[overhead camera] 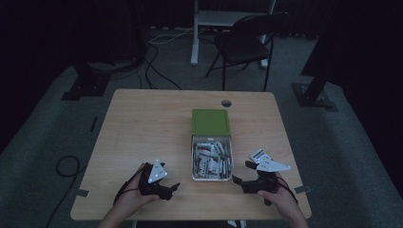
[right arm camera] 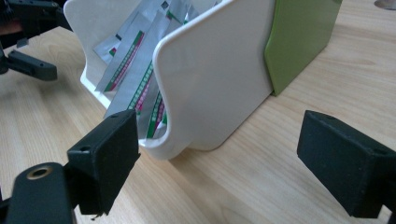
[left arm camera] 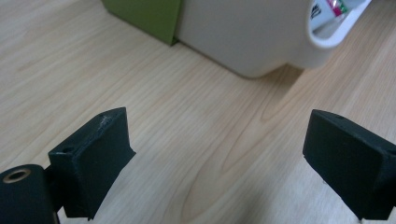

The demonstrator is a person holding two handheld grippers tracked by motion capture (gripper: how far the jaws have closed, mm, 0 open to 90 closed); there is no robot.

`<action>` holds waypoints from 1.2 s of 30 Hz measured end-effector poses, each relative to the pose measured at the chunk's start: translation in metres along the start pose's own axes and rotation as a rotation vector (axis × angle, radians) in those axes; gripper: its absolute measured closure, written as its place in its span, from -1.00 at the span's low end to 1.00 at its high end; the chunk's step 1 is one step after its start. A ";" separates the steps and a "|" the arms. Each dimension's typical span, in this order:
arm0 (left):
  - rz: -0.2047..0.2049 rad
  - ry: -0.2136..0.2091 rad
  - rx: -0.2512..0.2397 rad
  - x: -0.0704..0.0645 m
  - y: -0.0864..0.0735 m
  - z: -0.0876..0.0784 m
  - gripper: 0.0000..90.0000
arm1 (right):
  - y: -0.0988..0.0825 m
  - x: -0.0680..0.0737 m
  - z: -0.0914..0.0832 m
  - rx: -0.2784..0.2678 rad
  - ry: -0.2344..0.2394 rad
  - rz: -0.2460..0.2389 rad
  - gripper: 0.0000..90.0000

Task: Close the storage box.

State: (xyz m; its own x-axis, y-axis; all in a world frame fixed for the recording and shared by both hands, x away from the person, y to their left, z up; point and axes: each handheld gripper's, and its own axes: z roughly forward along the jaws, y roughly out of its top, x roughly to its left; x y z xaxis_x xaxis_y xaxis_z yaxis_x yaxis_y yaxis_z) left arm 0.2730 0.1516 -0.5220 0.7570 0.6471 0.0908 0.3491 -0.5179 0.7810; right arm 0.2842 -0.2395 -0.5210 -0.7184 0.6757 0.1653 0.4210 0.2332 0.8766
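A white box (overhead camera: 211, 178) with a green lid part (overhead camera: 210, 122) lies in the middle of the wooden table (overhead camera: 142, 128). It is full of several silver sachets (overhead camera: 211, 160) with red and green print. My left gripper (overhead camera: 170, 189) rests open on the table left of the box, jaws pointing at it. In the left gripper view the gripper (left arm camera: 219, 158) has only bare wood between its jaws, with the box wall (left arm camera: 243, 32) ahead. My right gripper (overhead camera: 241, 172) is open just right of the box. Its own view has this gripper (right arm camera: 219, 158) facing the box corner (right arm camera: 215, 79) and sachets (right arm camera: 135, 70).
One loose sachet (overhead camera: 260, 155) lies on the table beside the right gripper. A cable hole (overhead camera: 226, 103) is near the far table edge. A dark chair (overhead camera: 247, 42) and stand legs are on the floor beyond. The left gripper (right arm camera: 28, 65) appears far off in the right gripper view.
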 end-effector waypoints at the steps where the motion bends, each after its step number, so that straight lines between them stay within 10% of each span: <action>1: 0.001 -0.003 -0.012 -0.001 0.001 0.001 -0.82 | 0.000 0.000 0.000 -0.003 0.006 -0.001 -0.72; 36: -0.057 -0.048 -0.190 0.002 0.041 0.024 -0.82 | 0.013 -0.009 0.012 -0.053 -0.002 -0.007 -0.72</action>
State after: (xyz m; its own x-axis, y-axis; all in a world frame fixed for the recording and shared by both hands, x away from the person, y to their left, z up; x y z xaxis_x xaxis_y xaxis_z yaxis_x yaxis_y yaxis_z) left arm 0.3022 0.1182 -0.5047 0.7657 0.6429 0.0172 0.2852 -0.3633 0.8870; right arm 0.3029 -0.2347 -0.5165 -0.7200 0.6756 0.1586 0.3863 0.2003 0.9003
